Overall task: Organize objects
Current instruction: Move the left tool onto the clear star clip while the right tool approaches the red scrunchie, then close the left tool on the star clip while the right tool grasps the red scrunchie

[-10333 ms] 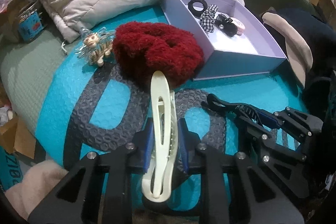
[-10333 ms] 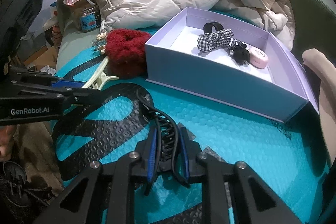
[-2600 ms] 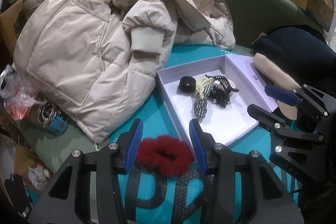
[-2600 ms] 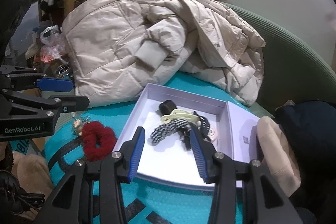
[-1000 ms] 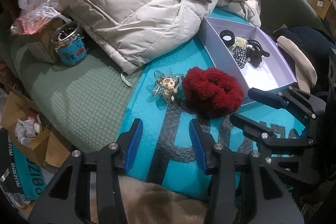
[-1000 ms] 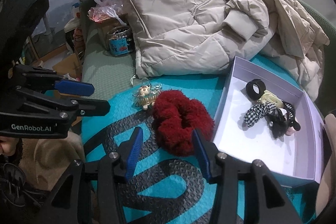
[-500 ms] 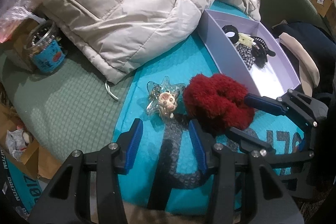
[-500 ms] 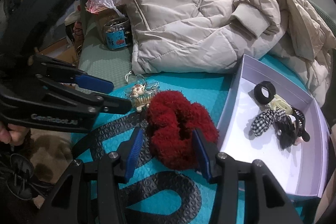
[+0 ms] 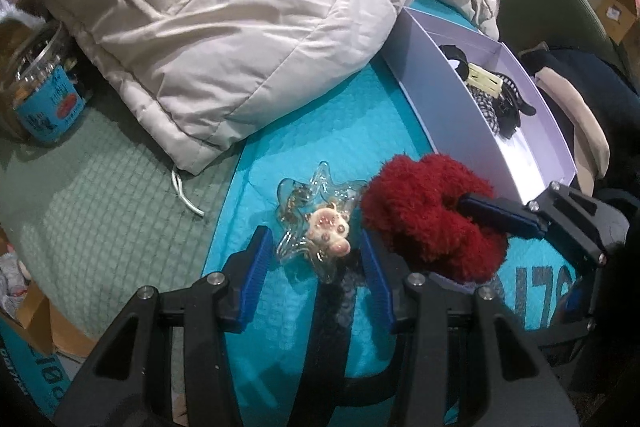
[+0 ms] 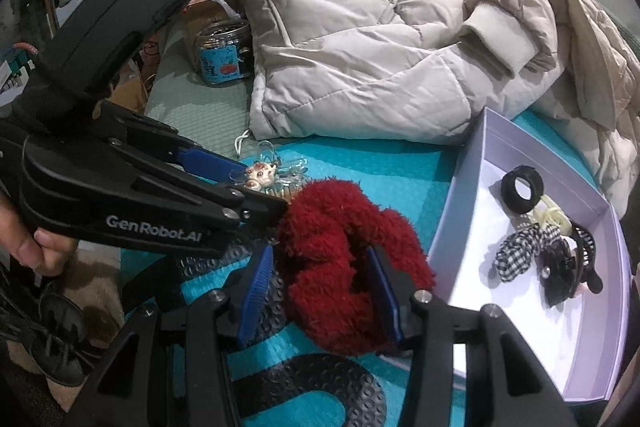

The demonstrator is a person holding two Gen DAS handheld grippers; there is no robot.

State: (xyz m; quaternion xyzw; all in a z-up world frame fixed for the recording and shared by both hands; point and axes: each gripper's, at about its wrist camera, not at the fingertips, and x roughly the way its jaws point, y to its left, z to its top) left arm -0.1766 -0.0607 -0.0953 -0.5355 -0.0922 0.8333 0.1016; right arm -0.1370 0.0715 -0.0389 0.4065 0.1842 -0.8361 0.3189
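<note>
Now both hands have dropped low: right gripper point(image 10: 316, 291) is closing w/ the red scrunchie point(image 10: 340, 259) btwn its jaws, left gripper point(image 9: 316, 259) hanging part-open, empty, straddling the clear star clip point(image 9: 316, 223), so box point(image 10: 472, 187) is next.

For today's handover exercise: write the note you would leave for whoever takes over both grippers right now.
Left gripper: open, astride the clear star clip on the teal mat.
Right gripper: closing around one side of the red scrunchie, one finger through its hole.
Done: black ring, cream clip, checked scrunchie and black clip lie in the lilac box.
Left: box the star clip and red scrunchie.
</note>
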